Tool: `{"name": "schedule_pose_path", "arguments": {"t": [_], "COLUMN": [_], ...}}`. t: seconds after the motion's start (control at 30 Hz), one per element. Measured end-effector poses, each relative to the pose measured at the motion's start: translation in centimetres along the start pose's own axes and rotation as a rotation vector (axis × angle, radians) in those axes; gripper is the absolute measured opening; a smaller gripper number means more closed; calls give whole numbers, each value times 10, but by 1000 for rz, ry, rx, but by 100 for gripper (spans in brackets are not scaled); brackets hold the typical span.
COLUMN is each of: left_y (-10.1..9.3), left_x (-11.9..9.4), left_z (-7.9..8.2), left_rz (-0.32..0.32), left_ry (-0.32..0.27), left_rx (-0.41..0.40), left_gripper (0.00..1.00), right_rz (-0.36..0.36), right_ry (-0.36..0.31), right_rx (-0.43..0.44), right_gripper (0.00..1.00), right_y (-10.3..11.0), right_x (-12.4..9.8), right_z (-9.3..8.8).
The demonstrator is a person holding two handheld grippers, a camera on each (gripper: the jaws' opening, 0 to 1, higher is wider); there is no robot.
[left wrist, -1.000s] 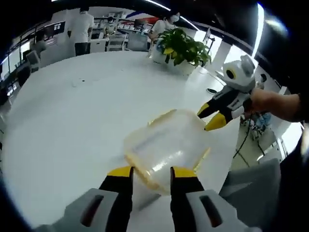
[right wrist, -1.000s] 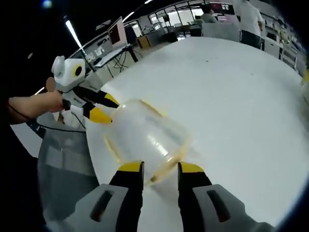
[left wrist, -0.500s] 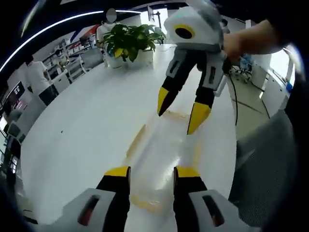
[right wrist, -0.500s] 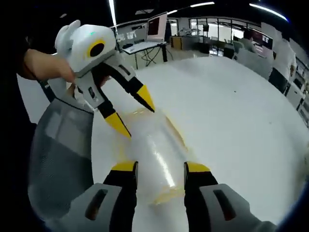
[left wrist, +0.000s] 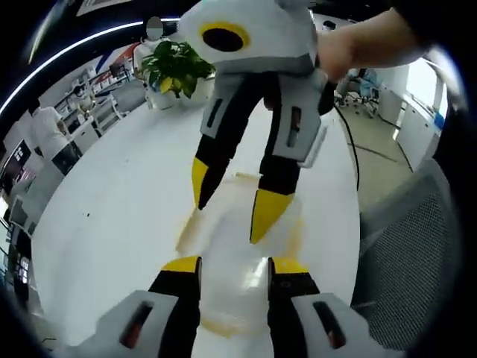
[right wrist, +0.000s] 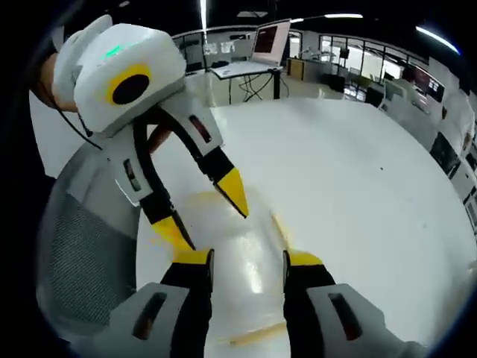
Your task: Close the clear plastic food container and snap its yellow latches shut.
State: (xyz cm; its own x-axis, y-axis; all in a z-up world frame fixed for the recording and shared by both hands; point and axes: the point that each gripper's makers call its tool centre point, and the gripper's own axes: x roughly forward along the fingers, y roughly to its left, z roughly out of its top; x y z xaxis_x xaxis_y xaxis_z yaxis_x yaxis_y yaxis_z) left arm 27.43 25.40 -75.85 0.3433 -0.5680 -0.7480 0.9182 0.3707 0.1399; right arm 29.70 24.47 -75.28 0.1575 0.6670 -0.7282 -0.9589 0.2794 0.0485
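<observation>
Left gripper view: the left gripper [left wrist: 229, 267] stands parted low in frame, grasping nothing, its yellow tips over the clear plastic container [left wrist: 238, 257], whose glossy lid blurs into the white table [left wrist: 112, 216]. Yellow latches [left wrist: 186, 227] show faintly along its edges. The right gripper [left wrist: 227, 209], also spread, hangs above centre, its hand [left wrist: 358, 45] cut off upper right. A mesh chair [left wrist: 410, 253] sits at right.

The clear container [left wrist: 237, 257] is a washed-out blur between the left gripper's [left wrist: 232, 267] jaws; its latches cannot be made out. In the right gripper view its near end [right wrist: 250, 332] is hidden below the jaws (a yellow edge shows), and the mesh chair [right wrist: 86, 257] is cut off.
</observation>
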Motion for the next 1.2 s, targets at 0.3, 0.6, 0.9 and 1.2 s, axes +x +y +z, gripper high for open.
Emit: {"name": "schedule_pose_path", "arguments": {"t": [0.3, 0.6, 0.9, 1.2], "left_y": [-17, -25, -27, -27], "left_x": [5, 16, 23, 25], "left_z": [1, -3, -6, -9], "left_rz": [12, 35, 64, 107], "left_ry": [22, 97, 153, 186], "left_rx": [115, 267, 365, 367], "left_gripper": [41, 45, 41, 40], "right_rz": [69, 238, 317, 361], "right_ry": [95, 241, 346, 508], "right_rx": [-48, -24, -100, -194], "right_gripper": [40, 40, 40, 35], "right_y": [-13, -15, -9, -8], "right_x": [9, 18, 27, 30], "right_z": [-5, -16, -13, -15]}}
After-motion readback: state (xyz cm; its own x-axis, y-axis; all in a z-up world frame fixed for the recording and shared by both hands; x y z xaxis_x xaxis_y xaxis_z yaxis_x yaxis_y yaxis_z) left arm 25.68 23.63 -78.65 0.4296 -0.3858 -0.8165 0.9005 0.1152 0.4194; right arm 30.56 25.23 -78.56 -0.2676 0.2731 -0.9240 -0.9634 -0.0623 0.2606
